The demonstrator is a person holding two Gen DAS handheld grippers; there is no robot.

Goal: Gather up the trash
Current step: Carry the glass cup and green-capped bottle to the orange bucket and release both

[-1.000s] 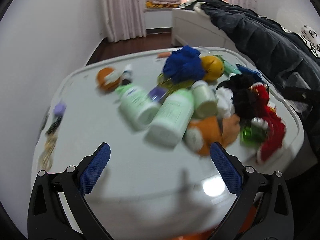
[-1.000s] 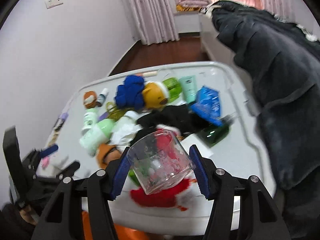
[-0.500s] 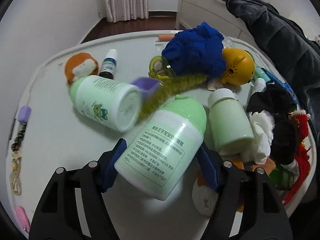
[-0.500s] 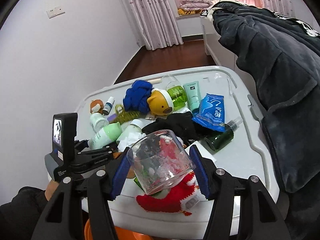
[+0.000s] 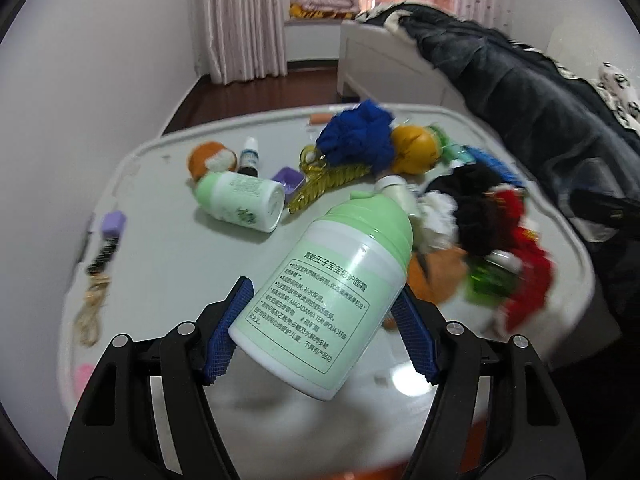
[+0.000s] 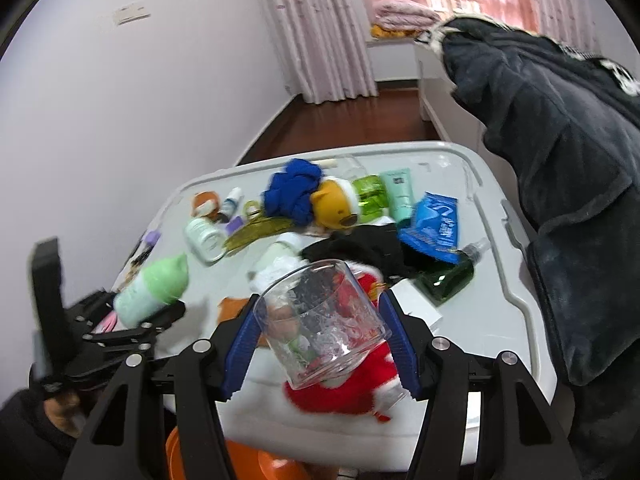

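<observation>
A pale green lotion bottle (image 5: 332,292) with a green cap (printed label facing up) tilts above the surface, clamped between jaws; a clear glass jar (image 6: 326,322), mouth up, likewise.

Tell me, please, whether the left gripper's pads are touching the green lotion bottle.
Touching: in the left wrist view both blue pads press the green lotion bottle, held clear of the table.
</observation>
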